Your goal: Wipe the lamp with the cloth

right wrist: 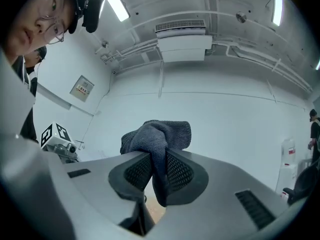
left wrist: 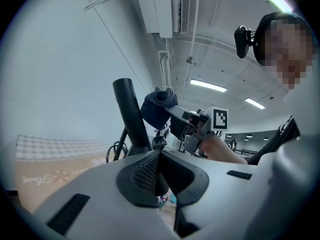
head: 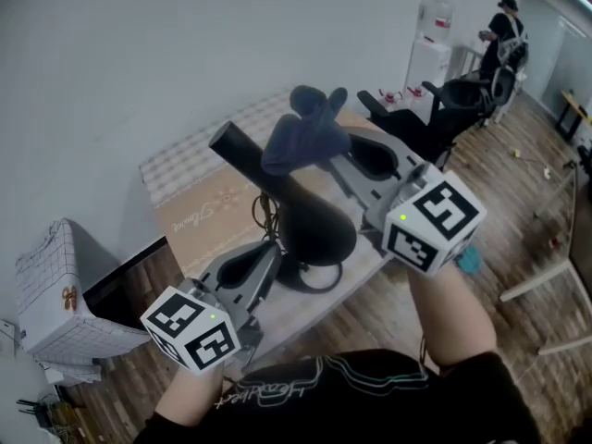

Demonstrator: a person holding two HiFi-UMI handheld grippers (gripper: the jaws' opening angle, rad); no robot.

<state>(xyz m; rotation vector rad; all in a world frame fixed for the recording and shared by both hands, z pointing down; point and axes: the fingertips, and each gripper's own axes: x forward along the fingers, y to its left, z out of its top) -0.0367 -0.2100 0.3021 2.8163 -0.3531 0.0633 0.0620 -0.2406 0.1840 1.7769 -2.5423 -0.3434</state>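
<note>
A black lamp stands on the small table, its tube neck slanting up to the left. My right gripper is shut on a dark blue cloth, which hangs bunched just above the neck. In the right gripper view the cloth is pinched between the mesh pads, with my right gripper shut on it. My left gripper is low at the lamp's foot, jaws closed against it. In the left gripper view my left gripper is shut, with the lamp and cloth beyond.
A black cable coils on the table behind the lamp. A white grid-patterned box sits on the floor at the left. Black office chairs stand behind the table at right, a water dispenser and a person beyond.
</note>
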